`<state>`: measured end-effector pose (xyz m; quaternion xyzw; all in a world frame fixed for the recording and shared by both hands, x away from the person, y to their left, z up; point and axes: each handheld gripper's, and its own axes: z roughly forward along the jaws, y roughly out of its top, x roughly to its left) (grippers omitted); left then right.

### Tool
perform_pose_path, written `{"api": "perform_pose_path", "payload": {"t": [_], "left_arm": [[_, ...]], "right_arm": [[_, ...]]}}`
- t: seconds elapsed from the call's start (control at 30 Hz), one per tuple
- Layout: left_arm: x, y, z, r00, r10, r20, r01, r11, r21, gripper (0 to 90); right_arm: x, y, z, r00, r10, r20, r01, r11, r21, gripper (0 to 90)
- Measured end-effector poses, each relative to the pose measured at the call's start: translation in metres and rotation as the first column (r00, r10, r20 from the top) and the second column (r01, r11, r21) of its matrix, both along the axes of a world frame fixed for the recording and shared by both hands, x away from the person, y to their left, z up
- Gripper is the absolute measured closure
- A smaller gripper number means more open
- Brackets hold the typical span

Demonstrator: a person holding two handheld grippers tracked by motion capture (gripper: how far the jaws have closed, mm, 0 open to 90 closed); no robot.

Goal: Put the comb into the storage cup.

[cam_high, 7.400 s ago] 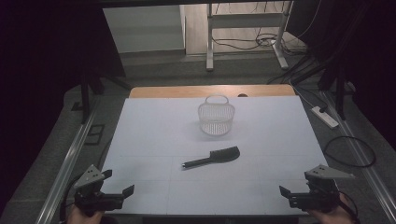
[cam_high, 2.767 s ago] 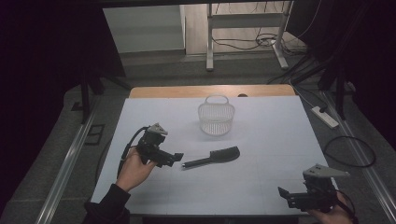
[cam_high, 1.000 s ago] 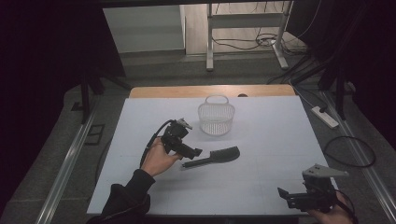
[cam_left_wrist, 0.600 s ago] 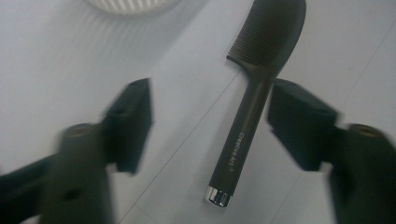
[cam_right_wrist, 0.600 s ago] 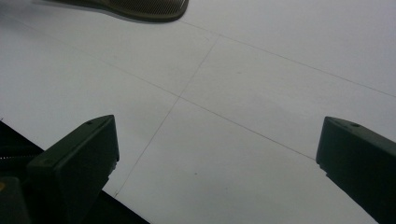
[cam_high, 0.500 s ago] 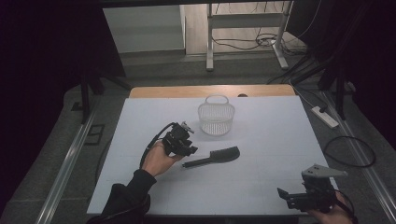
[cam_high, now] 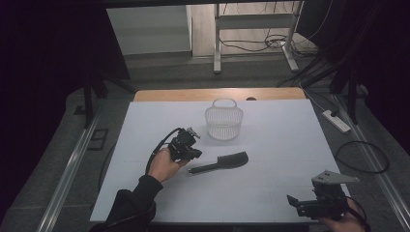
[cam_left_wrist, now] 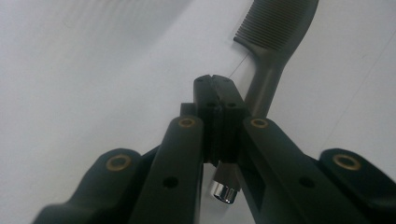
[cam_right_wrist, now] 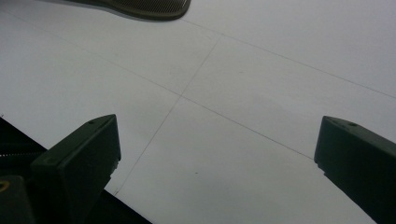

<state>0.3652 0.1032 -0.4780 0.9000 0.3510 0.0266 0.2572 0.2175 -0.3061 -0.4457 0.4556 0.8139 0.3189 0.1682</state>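
Note:
A dark comb [cam_high: 227, 162] lies flat near the middle of the white table [cam_high: 270, 140], handle pointing left. My left gripper [cam_high: 189, 150], held in a hand, hovers at the handle's left end. In the left gripper view its jaws are pressed together, my left gripper [cam_left_wrist: 215, 80] is shut, and the comb [cam_left_wrist: 275, 32] runs on beyond the tips, its handle passing behind the right jaw. My right gripper [cam_high: 296, 203] rests at the table's front right corner. In the right gripper view my right gripper [cam_right_wrist: 215, 149] stands wide open over bare table, with the comb [cam_right_wrist: 149, 7] at the top edge.
A white wire basket [cam_high: 224, 122] stands upright behind the comb, towards the table's far side. A wooden strip [cam_high: 217, 93] borders the far edge. A power strip [cam_high: 337, 121] and cables lie on the floor at the right.
My left gripper came up from the front left corner to the comb's handle end and has barely moved in the last second. The right gripper has stayed put.

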Motion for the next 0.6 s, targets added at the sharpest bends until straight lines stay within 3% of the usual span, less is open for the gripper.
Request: {"api": "perform_pose_path", "payload": {"t": [0.6], "left_arm": [[0.003, -0.004, -0.027, 0.9983, -0.008, -0.057, 0.011, 0.9983, 0.058, 89.1]], "right_arm": [[0.000, 0.000, 0.000, 1.0000, 0.003, 0.001, -0.003, 1.000, 0.000, 1.1]]}}
